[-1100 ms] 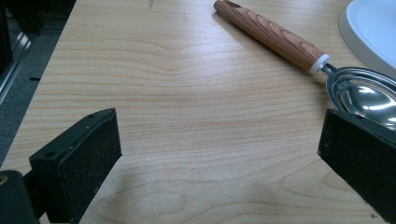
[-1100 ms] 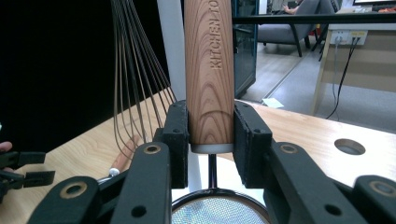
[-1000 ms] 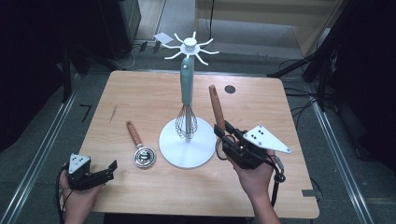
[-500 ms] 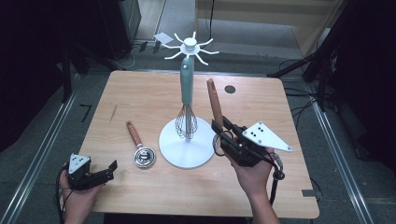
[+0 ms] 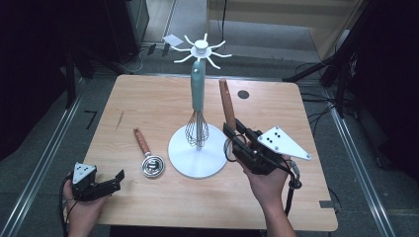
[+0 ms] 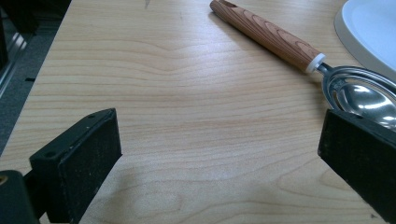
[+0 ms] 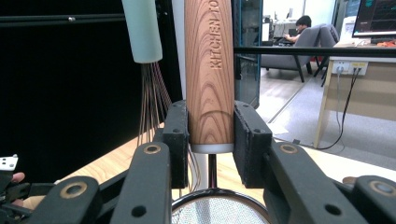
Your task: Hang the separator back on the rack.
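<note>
Wooden-handled strainer (image 5: 228, 104) stands upright in my right gripper (image 5: 236, 142), clamped at the handle's base beside the white rack (image 5: 200, 49), ready for hooking near the tabletop's right edge. Left gripper (image 5: 114, 180) rests unclenched, front-left corner.

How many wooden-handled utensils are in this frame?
2. One wooden-handled strainer stands upright, clamped in the right gripper beside the rack. One wooden-handled scoop lies flat on the table, left of the rack's base.
</note>
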